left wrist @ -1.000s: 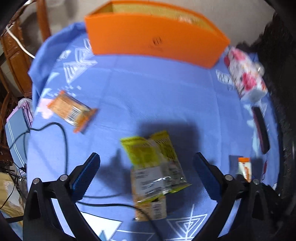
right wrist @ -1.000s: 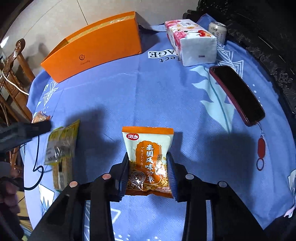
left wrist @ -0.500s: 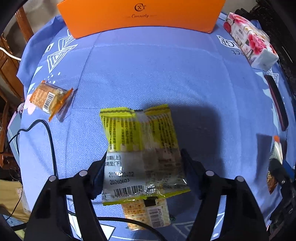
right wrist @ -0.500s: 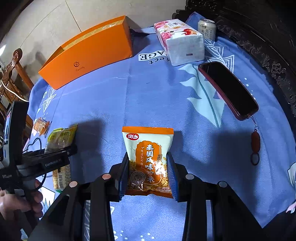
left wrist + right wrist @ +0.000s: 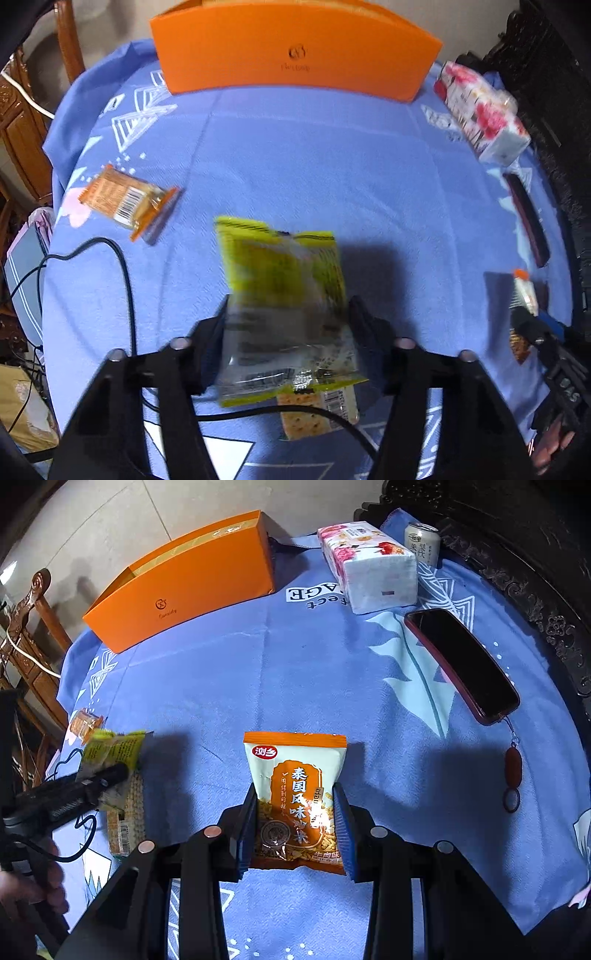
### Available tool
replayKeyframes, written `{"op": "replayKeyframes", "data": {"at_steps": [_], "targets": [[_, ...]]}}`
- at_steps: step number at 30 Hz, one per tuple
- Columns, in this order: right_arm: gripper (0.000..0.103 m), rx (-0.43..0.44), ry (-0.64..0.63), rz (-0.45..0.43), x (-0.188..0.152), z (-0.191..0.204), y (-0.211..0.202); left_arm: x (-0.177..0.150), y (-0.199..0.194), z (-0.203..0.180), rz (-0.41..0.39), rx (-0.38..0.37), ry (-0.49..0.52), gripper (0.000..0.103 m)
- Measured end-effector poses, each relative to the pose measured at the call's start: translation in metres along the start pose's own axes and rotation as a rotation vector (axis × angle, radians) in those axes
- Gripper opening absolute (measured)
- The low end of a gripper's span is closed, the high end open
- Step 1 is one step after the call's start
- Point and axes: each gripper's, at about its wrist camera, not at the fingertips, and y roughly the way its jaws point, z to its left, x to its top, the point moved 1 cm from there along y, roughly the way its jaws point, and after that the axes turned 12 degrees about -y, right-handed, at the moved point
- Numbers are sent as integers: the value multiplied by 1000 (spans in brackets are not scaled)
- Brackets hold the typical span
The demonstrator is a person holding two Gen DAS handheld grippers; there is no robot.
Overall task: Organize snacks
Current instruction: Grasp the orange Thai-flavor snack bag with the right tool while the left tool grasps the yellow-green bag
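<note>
My left tongs [image 5: 288,332] have just been closing and now pinch the yellow snack packet [image 5: 284,291] by its lower half; most of it sticks out ahead of the tips, over the cracker pack [image 5: 317,410]. My right tongs [image 5: 295,830] clamp the orange rice-snack bag [image 5: 295,797] at its base. The yellow packet is slick film held only at the edges, so I think it could buckle or slip out on the way to the orange box [image 5: 295,55] far ahead. The black cable [image 5: 125,280] beneath my left tongs could snag. Only the right view shows the can [image 5: 423,546] and the phone [image 5: 461,664]; only the left shows the barcode-wrapped orange snack [image 5: 125,199] clearly.
</note>
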Motion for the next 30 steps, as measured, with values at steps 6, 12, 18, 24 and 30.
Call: {"op": "replayKeyframes", "data": {"at_steps": [6,12,18,24,30], "targets": [[38,5,-27,9,3,8,2,4,4,-1,25,-7,-7,62],[38,-3,-26,10,2,7,0,9,24,-26,55,59,51,82],[39,-13,-7,9,1,0,0,6,39,-24,80,75,78,65],[39,-5,-27,12,1,4,2,9,25,-7,54,9,16,63],[39,1,-41,-1,6,10,0,22,-6,6,-18,-44,-29,63]]}}
